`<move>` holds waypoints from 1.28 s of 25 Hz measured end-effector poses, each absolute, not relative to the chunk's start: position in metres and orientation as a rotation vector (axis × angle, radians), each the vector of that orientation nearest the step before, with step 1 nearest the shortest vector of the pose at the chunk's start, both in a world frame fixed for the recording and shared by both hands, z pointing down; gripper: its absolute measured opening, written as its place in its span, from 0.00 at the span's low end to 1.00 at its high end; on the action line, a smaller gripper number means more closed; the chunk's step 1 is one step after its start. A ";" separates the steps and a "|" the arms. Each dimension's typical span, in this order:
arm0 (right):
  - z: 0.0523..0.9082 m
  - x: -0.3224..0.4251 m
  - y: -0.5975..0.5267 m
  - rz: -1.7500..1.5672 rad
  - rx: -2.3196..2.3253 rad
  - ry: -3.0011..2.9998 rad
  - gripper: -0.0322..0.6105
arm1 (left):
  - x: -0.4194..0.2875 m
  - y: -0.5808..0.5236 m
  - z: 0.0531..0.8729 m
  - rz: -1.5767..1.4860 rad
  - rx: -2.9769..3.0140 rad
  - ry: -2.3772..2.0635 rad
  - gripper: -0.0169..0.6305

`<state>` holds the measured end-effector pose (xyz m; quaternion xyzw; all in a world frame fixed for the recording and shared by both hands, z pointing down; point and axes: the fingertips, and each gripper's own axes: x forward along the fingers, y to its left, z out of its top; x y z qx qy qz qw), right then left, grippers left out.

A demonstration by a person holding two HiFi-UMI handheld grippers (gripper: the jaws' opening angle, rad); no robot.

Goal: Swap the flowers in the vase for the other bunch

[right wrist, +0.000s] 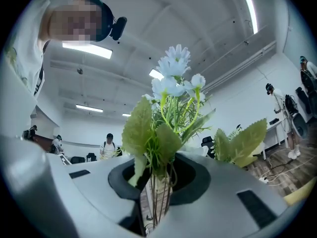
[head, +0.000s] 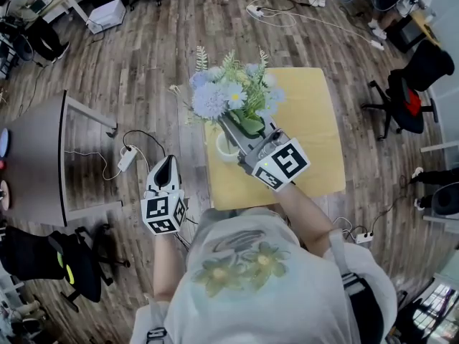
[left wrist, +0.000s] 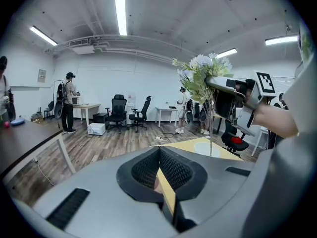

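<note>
A bunch of pale blue and white flowers point(head: 228, 92) with green leaves hangs over the yellow table point(head: 315, 135). My right gripper point(head: 231, 126) is shut on its thin stems point(right wrist: 157, 197), and the blooms point(right wrist: 174, 76) rise above the jaws. A white vase point(head: 225, 147) stands on the table's near left part, just below the bunch. In the left gripper view the stems point(left wrist: 212, 125) reach down to the vase point(left wrist: 210, 148); whether they are inside it I cannot tell. My left gripper point(head: 166, 165) is shut on nothing, left of the table, over the floor.
A brown desk point(head: 36, 156) stands at the left, with a power strip point(head: 127, 158) and cables on the wood floor beside it. Black office chairs point(head: 405, 95) stand right of the table, and another point(head: 68, 260) at the lower left. A person point(left wrist: 67, 102) stands far back.
</note>
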<state>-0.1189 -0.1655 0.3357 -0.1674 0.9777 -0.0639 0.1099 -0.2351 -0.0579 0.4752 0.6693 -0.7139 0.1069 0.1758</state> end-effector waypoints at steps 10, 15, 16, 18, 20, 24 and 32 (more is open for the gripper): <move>0.393 -0.120 -0.153 -0.244 -0.520 2.999 0.19 | -0.236 -0.053 0.486 0.303 1.900 -2.011 0.05; 0.418 -0.125 -0.149 -0.288 -0.533 3.065 0.19 | -0.241 -0.054 0.488 0.303 1.904 -2.003 0.05; 0.421 -0.126 -0.149 -0.294 -0.534 3.077 0.19 | -0.241 -0.056 0.488 0.304 1.905 -2.001 0.05; 0.428 -0.125 -0.149 -0.309 -0.535 3.098 0.19 | -0.240 -0.058 0.488 0.305 1.906 -1.998 0.05; 0.436 -0.125 -0.148 -0.323 -0.535 3.122 0.19 | -0.239 -0.059 0.488 0.306 1.907 -1.995 0.05; 0.454 -0.127 -0.145 -0.362 -0.533 3.173 0.19 | -0.241 -0.061 0.489 0.310 1.907 -1.992 0.05; 0.483 -0.130 -0.144 -0.357 -0.565 3.282 0.21 | -0.242 -0.066 0.492 0.314 1.906 -1.984 0.05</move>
